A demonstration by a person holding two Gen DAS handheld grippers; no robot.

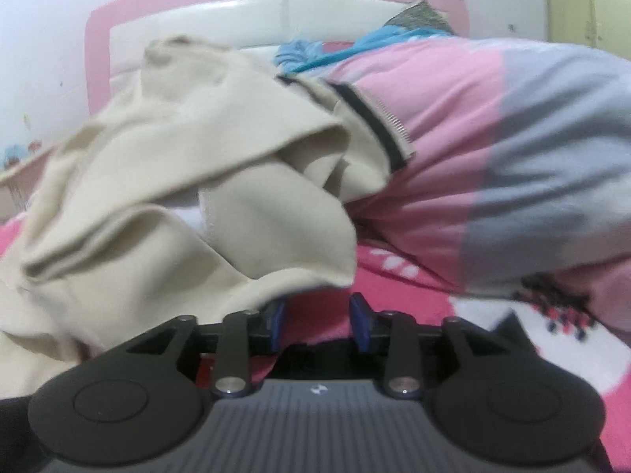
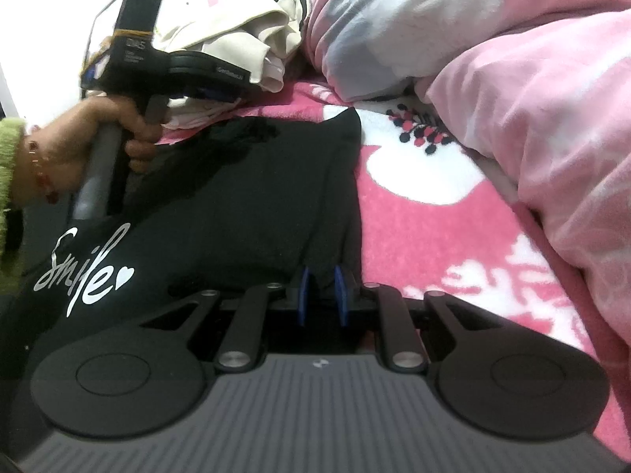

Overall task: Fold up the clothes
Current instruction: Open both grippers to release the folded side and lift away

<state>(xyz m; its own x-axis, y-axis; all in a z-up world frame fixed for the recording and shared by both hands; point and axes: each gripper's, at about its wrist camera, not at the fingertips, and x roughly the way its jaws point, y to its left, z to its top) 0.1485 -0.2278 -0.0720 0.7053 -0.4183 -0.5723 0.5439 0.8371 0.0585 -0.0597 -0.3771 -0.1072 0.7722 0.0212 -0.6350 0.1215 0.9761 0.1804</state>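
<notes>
Right gripper (image 2: 324,295) pinches black shirt (image 2: 252,197) edge; left gripper (image 1: 321,315) parted, empty, beside cream garment (image 1: 165,165).

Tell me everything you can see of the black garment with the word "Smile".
The black garment is soft, dark fabric with "Smile" and a small heart printed in white. It lies mostly flat, slightly creased, on the pink-and-white blanket. The right hand-held gripper pinches its near edge between blue pads.

Soft even indoor light, faint shadows, overall motion blur, strong fisheye curvature, dark vignetted corners, low sharpness
</notes>
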